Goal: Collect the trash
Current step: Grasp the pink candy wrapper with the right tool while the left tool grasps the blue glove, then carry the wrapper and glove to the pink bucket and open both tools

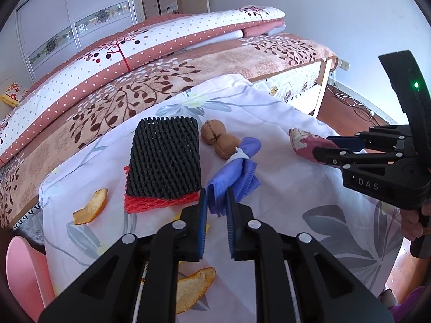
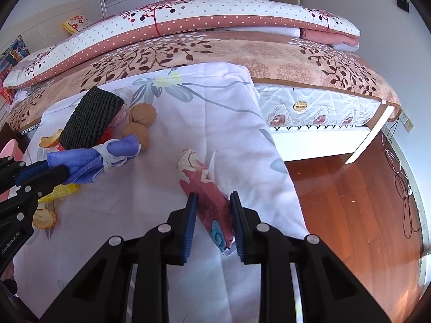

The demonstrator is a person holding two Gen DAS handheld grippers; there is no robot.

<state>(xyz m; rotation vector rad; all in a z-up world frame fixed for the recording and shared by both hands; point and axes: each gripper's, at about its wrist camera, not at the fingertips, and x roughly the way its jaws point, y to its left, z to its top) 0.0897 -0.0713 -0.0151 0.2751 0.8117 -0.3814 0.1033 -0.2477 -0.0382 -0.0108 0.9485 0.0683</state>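
Note:
A blue cloth bundle [image 1: 237, 172], tied with a white band, lies on the white floral sheet [image 1: 296, 228]. My left gripper [image 1: 216, 202] is shut on its near end, which also shows in the right wrist view [image 2: 58, 171]. A red floral packet [image 2: 207, 188] lies to the right, and my right gripper [image 2: 213, 202] is shut on it, both pads pressing its sides. Around them lie a black foam net [image 1: 164, 158] on a red foam net [image 1: 161, 203], two walnuts [image 1: 212, 132], and orange peels [image 1: 91, 207] [image 1: 194, 288].
The sheet drapes over a small table pushed against a bed [image 2: 242, 48] with folded quilts. A pink stool [image 1: 21, 269] stands at the left. Wooden floor [image 2: 350, 188] with cables [image 2: 404, 188] lies to the right, past the sheet's edge.

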